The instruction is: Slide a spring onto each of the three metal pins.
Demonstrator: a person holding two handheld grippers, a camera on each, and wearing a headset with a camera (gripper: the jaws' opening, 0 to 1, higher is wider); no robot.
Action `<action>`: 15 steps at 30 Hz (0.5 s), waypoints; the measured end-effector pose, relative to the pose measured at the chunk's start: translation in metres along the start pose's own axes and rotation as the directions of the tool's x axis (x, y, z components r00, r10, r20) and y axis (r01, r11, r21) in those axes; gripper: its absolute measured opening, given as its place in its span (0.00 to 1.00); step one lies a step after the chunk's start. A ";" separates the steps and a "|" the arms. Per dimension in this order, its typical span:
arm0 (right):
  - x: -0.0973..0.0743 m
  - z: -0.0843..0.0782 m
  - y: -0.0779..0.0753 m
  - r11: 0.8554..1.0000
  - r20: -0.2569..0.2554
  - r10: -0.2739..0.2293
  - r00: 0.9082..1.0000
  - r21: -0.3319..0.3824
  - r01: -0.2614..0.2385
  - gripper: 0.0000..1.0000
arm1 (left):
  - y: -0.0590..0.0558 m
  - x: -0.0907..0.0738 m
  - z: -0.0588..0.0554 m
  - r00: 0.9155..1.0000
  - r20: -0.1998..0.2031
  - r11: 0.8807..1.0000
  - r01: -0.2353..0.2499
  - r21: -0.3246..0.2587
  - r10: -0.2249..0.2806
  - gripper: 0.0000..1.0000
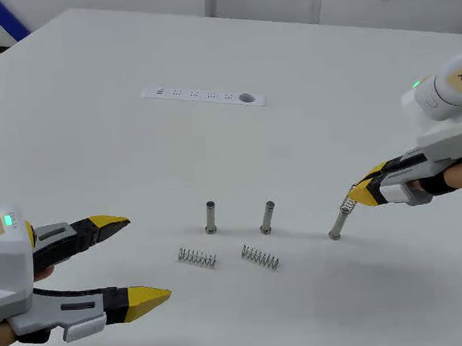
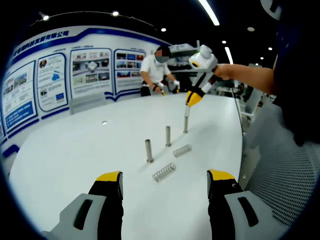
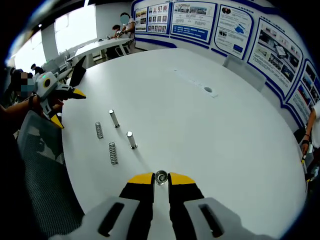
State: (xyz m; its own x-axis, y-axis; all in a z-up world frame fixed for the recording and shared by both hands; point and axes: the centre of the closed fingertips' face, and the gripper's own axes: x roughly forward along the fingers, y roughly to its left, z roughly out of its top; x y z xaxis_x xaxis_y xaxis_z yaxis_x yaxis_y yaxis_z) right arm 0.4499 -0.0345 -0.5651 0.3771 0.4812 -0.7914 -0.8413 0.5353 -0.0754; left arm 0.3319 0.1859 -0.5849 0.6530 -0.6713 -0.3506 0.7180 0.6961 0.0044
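Head view: held spring [image 1: 346,206] at top of rightmost pin [image 1: 336,228], pinched between tips of right gripper [image 1: 355,197]. Middle pin [image 1: 267,217] and left pin [image 1: 211,217] upright, bare. Left loose spring [image 1: 197,257] and right loose spring [image 1: 260,257] flat on white table [image 1: 98,149], just in front of those two pins. Left gripper [image 1: 148,257] off to the side, jaws spread wide, holding nothing. Power strip [image 1: 204,95] farther back on the table.
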 end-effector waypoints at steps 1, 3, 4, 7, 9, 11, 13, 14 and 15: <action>0.000 0.000 0.000 1.000 -0.001 0.000 1.000 0.001 0.000 0.11 | 0.000 0.000 0.000 1.000 0.000 1.000 0.000 0.000 0.000 0.70; 0.002 0.000 -0.001 1.000 0.000 0.000 1.000 0.003 0.000 0.11 | 0.000 0.000 0.000 1.000 -0.001 1.000 0.000 -0.001 0.000 0.70; 0.002 -0.001 -0.001 1.000 0.000 -0.001 1.000 0.003 0.001 0.11 | 0.000 0.000 -0.001 1.000 -0.001 1.000 0.000 -0.001 0.000 0.70; 0.005 -0.002 -0.002 1.000 -0.005 0.001 1.000 0.006 -0.001 0.11 | 0.000 0.001 -0.001 1.000 -0.001 1.000 0.000 -0.002 0.000 0.70; 0.007 -0.003 -0.002 1.000 -0.009 -0.001 1.000 0.004 0.001 0.11 | 0.000 0.001 -0.001 1.000 -0.001 1.000 0.000 -0.002 0.000 0.69; 0.009 -0.004 -0.002 1.000 -0.011 0.002 1.000 0.006 -0.001 0.11 | 0.000 0.001 -0.001 1.000 -0.002 1.000 0.000 -0.003 0.000 0.69; 0.012 -0.006 -0.002 1.000 -0.015 0.004 1.000 0.009 -0.004 0.11 | 0.000 0.000 -0.002 1.000 -0.003 1.000 0.000 -0.005 0.000 0.69; 0.013 -0.007 -0.002 1.000 -0.016 0.006 1.000 0.011 -0.006 0.11 | 0.000 0.000 -0.002 1.000 -0.004 1.000 0.000 -0.005 0.000 0.69; 0.015 -0.008 -0.002 1.000 -0.018 0.008 1.000 0.013 -0.007 0.11 | 0.001 0.000 -0.003 1.000 -0.004 1.000 -0.001 -0.006 0.001 0.69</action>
State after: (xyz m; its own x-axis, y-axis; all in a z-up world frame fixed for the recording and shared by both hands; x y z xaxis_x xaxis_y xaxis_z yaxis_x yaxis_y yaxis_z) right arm 0.4543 -0.0339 -0.5814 0.3637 0.4730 -0.8025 -0.8388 0.5409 -0.0613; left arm 0.3317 0.1869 -0.5874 0.6524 -0.6698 -0.3546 0.7160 0.6981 -0.0012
